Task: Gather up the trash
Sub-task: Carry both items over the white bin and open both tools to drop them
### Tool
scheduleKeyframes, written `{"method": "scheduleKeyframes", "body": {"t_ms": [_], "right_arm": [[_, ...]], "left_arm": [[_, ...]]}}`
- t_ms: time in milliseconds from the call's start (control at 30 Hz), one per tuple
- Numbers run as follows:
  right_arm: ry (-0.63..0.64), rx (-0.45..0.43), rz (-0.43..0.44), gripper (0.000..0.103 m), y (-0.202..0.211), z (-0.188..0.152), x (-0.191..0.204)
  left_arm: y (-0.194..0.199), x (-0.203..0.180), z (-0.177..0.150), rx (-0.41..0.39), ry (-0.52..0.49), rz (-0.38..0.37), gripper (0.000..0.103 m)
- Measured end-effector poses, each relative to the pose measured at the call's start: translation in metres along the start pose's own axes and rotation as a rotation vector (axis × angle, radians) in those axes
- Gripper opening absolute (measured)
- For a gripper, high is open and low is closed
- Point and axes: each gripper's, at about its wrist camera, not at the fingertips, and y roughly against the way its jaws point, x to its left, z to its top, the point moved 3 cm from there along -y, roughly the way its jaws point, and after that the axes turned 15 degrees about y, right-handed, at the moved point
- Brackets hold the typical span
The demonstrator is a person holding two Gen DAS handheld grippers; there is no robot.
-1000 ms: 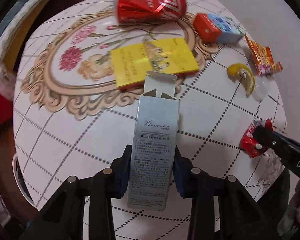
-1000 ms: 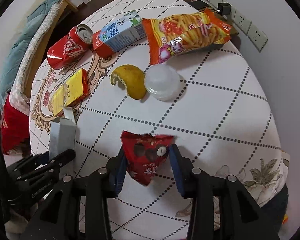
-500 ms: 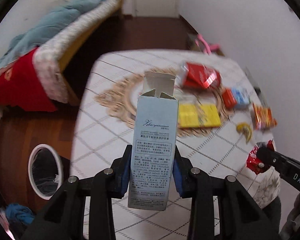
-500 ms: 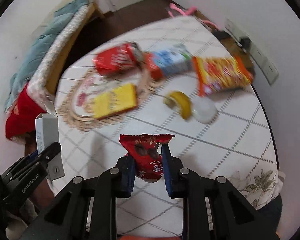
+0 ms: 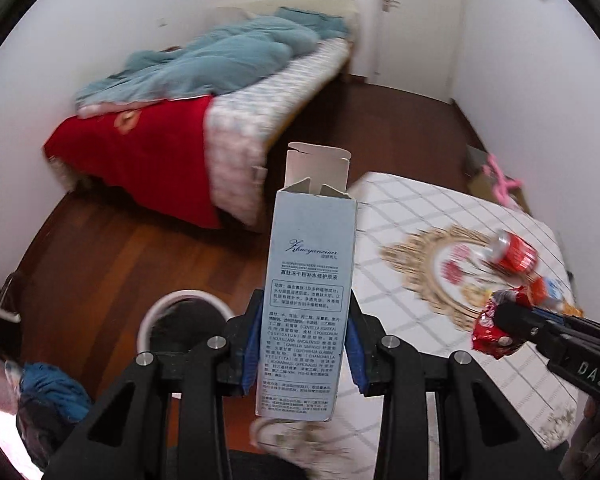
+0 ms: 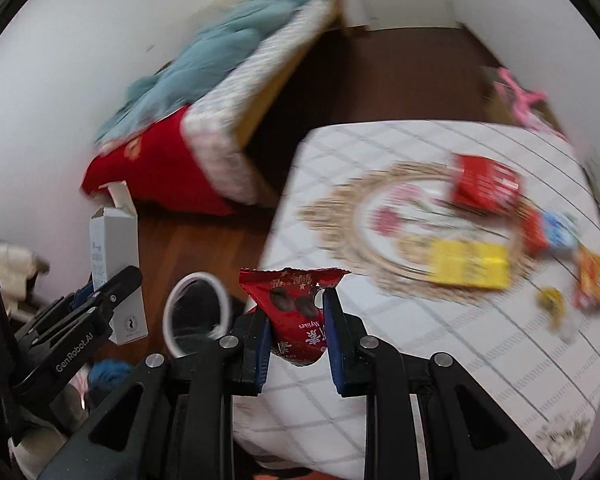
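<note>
My left gripper (image 5: 306,344) is shut on a tall pale-blue carton (image 5: 310,280) with its top flap open, held upright above the floor. The carton also shows in the right wrist view (image 6: 114,256). My right gripper (image 6: 296,328) is shut on a red snack wrapper (image 6: 296,312), seen too in the left wrist view (image 5: 494,330). A white-rimmed trash bin (image 5: 180,320) with a dark liner stands on the wooden floor below both grippers, also in the right wrist view (image 6: 196,312).
The table (image 6: 420,340) with a white checked cloth holds a red can (image 6: 486,182), a yellow box (image 6: 468,266), a red-blue carton (image 6: 552,232), an orange snack bag (image 6: 598,280) and a lemon peel (image 6: 552,300). A bed (image 5: 228,92) stands beyond. Clothes (image 5: 48,384) lie by the bin.
Both grippers have lifted their items off the table and swung left, away from the table. The bin and the bed have come into view.
</note>
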Motion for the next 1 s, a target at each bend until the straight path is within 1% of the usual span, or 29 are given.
{"method": "scheduleKeyframes", "body": {"t_ms": [100,133,267,400,500,600,633,700,833,900,1000], "right_arm": [[0.072,0.034,0.039,0.025,-0.036,0.019,0.049],[0.086,0.048,0.055,0.025,-0.048,0.022,0.062],[0.144,0.119,0.096,0.025,-0.108,0.033,0.114],[0.199,0.212,0.114,0.025,-0.181,0.036,0.162],[0.235,0.279,0.118,0.025,-0.232,0.034,0.189],[0.244,0.349,0.126,0.025,-0.28,0.028,0.208],[0.246,0.362,0.123,0.025,-0.29,0.028,0.212],[0.253,0.401,0.118,0.025,-0.319,0.024,0.218],[0.259,0.452,0.1,0.025,-0.361,0.02,0.222],[0.251,0.472,0.108,0.025,-0.377,0.019,0.223],[0.25,0.498,0.12,0.025,-0.398,0.015,0.226]], "left_arm": [[-0.01,0.044,0.011,-0.002,0.059,0.038,0.032],[-0.014,0.054,0.013,-0.001,0.071,0.047,0.032],[-0.044,0.108,0.016,0.033,0.141,0.096,0.032],[-0.087,0.169,0.011,0.104,0.225,0.143,0.032],[-0.119,0.203,0.005,0.177,0.298,0.142,0.032],[-0.15,0.231,-0.002,0.249,0.372,0.117,0.032],[-0.163,0.239,-0.005,0.276,0.395,0.106,0.032],[-0.184,0.253,-0.01,0.327,0.426,0.087,0.033],[-0.205,0.267,-0.012,0.358,0.448,0.076,0.033],[-0.214,0.271,-0.012,0.379,0.454,0.065,0.034],[-0.222,0.279,-0.014,0.397,0.462,0.08,0.034]]}}
